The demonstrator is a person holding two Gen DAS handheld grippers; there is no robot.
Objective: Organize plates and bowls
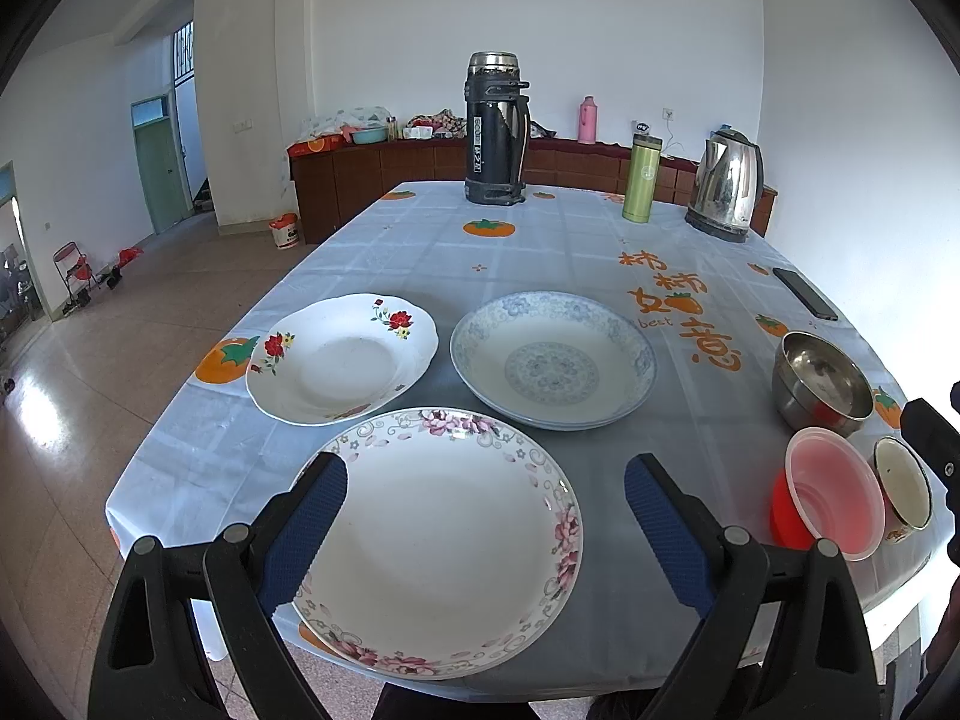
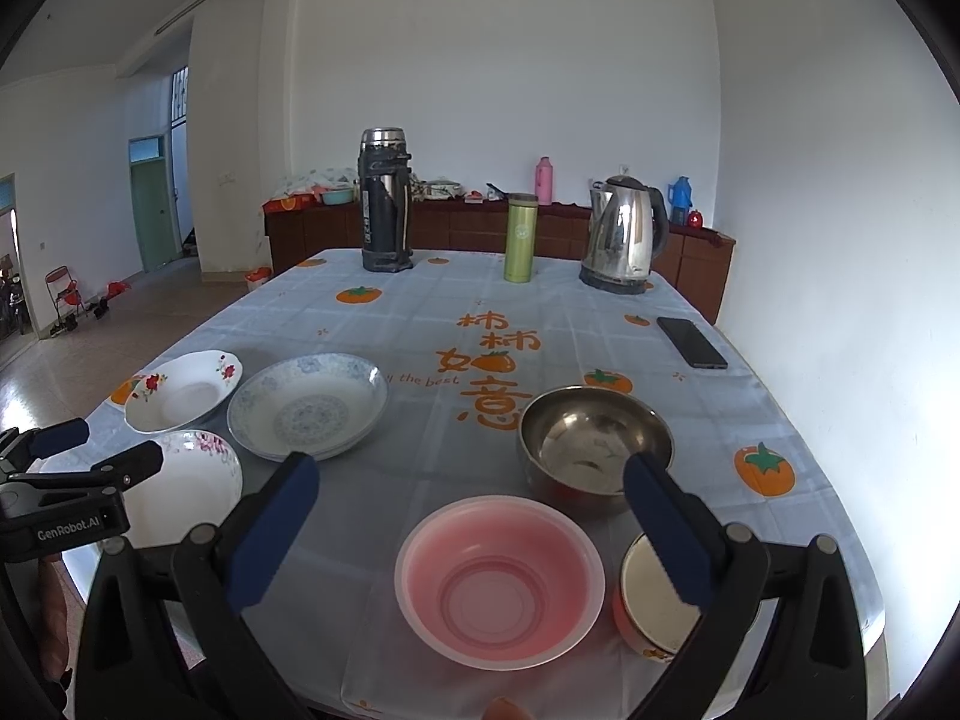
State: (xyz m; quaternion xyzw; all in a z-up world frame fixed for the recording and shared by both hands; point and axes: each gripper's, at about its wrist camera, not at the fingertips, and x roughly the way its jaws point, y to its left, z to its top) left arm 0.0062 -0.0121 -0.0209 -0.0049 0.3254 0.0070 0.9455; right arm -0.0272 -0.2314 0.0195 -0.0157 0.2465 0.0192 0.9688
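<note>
Blue flask (image 2: pixel 681 199) only right view.

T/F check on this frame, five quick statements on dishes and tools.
1. Both tools, left and right, are open and hold nothing. True.
2. The pink bowl is stacked inside the steel bowl. False: they sit apart on the table.
3. Three plates lie on the table's left side. True.
4. The phone lies on the blue plate. False: it lies on the cloth by the right edge.
5. The kettle lies on its side. False: upright.
</note>
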